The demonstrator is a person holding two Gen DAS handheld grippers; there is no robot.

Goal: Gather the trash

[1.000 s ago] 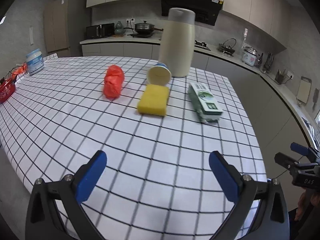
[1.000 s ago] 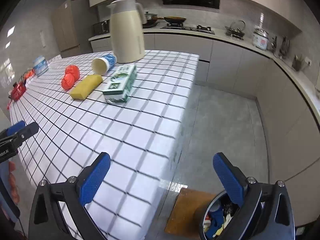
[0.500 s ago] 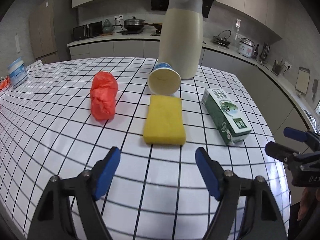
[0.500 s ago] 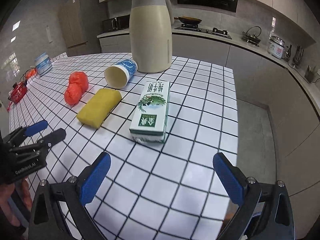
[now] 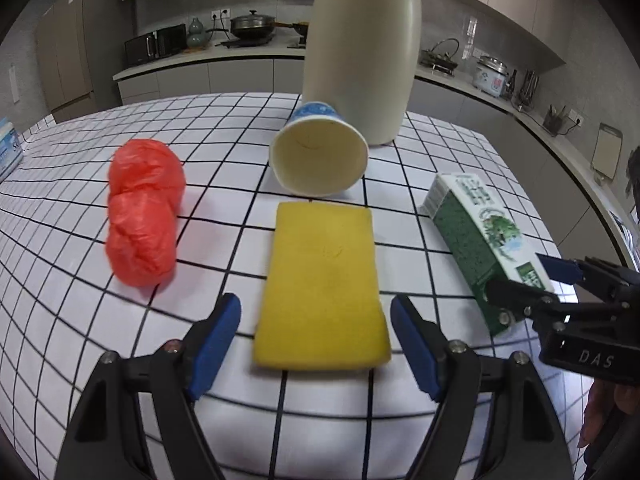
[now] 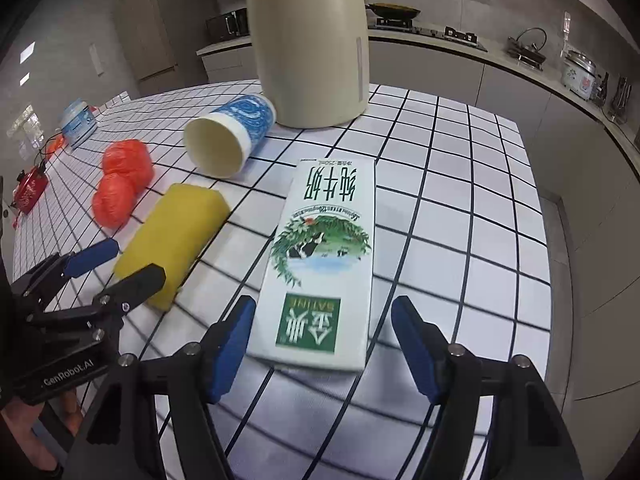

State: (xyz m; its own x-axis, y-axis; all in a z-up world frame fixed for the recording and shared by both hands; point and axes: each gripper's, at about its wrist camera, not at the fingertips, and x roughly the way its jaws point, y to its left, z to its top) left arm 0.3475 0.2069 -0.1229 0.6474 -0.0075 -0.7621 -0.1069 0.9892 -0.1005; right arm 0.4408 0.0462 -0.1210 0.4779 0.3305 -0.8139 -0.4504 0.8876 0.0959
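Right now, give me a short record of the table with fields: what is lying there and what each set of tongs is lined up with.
surface: checked table
left tongs: either side of the near end of the yellow sponge, pads clear of it
right tongs: closing around the near end of the milk carton, pads not yet on it
paper cup: on its side, mouth toward the tongs
red plastic bag: crumpled, left of the sponge
cream jug: upright behind the cup

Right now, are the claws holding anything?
No, nothing yet. The left claw sits around the near end of the yellow sponge, and the right claw is closing around the milk carton's near end, pads not touching.
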